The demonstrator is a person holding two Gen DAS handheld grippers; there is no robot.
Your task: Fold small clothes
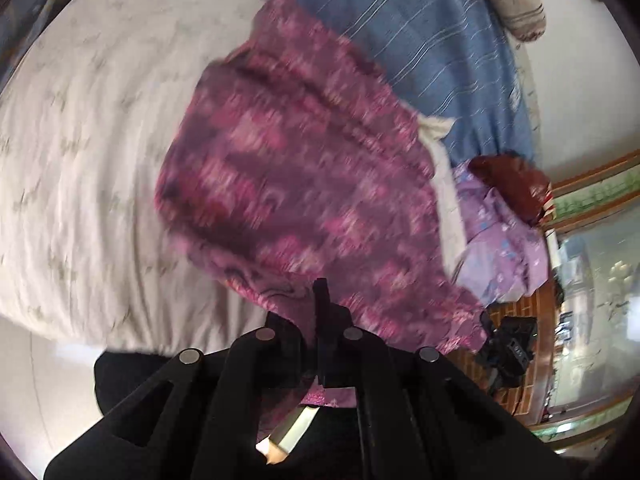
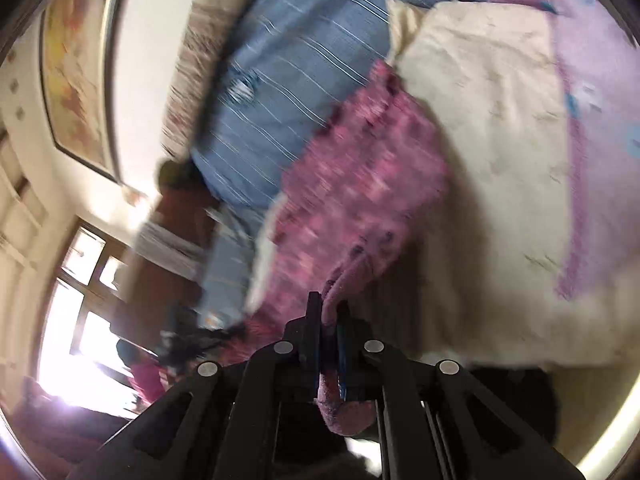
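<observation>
2 corners of pink patterned garment (image 1: 296,184) clamped: left gripper (image 1: 322,300), right gripper (image 2: 328,316). Best kept taut, carried evenly toward 12 o'clock.

One pink patterned garment (image 1: 304,184), one cream quilt (image 1: 88,152), two tools: left tool (image 1: 322,300), right tool (image 2: 326,312).

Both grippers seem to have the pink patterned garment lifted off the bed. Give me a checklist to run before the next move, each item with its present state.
1. Left gripper shut on the pink garment: ok.
2. Right gripper shut on its edge: ok.
3. Garment spread flat between the jaws: cannot tell, blurred.
4. Bare cream sheet beside the garment: ok.
5. Purple clothes pile apart from the garment: cannot tell.
</observation>
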